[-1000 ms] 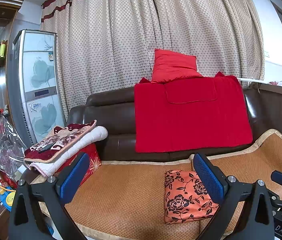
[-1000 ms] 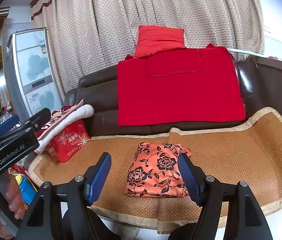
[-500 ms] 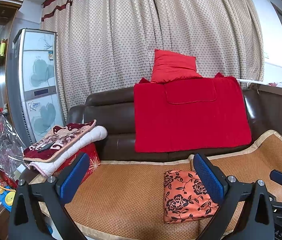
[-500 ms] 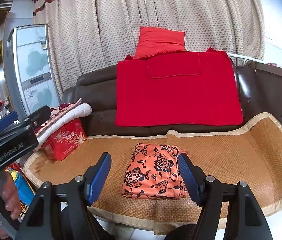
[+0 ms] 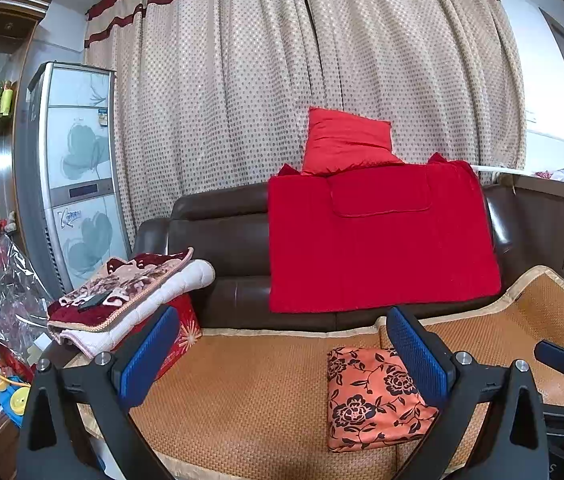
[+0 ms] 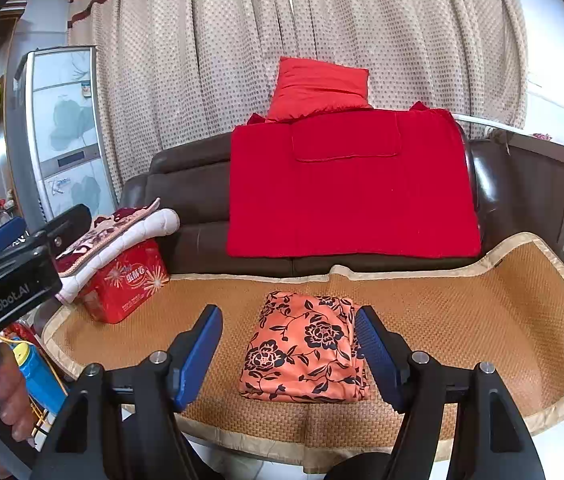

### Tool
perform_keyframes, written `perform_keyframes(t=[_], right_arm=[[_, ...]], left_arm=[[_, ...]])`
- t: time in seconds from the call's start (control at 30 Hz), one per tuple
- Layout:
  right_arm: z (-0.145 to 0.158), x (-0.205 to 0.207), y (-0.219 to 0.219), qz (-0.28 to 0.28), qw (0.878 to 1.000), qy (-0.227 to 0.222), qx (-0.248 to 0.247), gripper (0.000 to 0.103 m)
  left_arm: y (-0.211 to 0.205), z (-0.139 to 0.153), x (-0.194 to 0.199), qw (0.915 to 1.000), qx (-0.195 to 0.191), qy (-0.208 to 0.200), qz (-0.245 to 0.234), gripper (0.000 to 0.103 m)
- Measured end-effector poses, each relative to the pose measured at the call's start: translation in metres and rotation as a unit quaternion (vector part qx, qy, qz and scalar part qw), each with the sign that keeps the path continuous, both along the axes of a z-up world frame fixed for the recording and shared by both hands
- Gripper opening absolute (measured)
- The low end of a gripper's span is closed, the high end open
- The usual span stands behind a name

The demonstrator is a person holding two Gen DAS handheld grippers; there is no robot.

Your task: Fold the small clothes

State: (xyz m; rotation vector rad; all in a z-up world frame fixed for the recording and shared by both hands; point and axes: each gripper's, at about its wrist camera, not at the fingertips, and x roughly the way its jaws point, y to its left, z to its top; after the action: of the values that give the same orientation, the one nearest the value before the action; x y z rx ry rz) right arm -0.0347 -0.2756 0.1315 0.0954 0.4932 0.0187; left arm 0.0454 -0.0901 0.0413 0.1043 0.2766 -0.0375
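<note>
A small orange garment with black flowers (image 6: 306,350) lies folded into a neat rectangle on the woven sofa mat (image 6: 462,320). It also shows in the left wrist view (image 5: 370,398) at lower right. My right gripper (image 6: 288,346) is open and empty, held back from the mat's front edge with the garment seen between its fingers. My left gripper (image 5: 282,354) is open and empty, to the left of the garment over the mat (image 5: 242,380). The left gripper's body also shows in the right wrist view (image 6: 10,276) at far left.
A red box (image 6: 126,280) under folded blankets (image 6: 122,228) sits at the mat's left end. A red throw (image 6: 350,192) and red cushion (image 6: 320,88) cover the brown sofa back. A tall white appliance (image 5: 78,176) stands left. A wooden frame (image 6: 542,184) stands right.
Both grippers have drawn back slightly from the sofa; the folded garment sits a little lower and closer in the right wrist view. Both grippers stay open and the garment has not moved.
</note>
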Motion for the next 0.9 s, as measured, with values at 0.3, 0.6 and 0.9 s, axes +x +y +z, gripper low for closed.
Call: perform_keyframes(t=[0.3,0.6,0.9], right_arm=[[0.001,-0.003,-0.002,-0.011,1.000,0.002,0.004,0.073],[-0.005,0.000,-0.012,-0.022,1.000,0.008,0.010,0.073],[-0.012,0.004,-0.020,-0.030,0.999,0.016,0.016,0.073]], left_arm=[[-0.004,0.000,-0.004,1.0000,0.006,-0.002,-0.004,0.103],[-0.010,-0.004,-0.002,0.9998,0.015,0.002,-0.012,0.103],[-0.010,-0.008,0.003,0.9996,0.016,0.011,-0.020,0.103]])
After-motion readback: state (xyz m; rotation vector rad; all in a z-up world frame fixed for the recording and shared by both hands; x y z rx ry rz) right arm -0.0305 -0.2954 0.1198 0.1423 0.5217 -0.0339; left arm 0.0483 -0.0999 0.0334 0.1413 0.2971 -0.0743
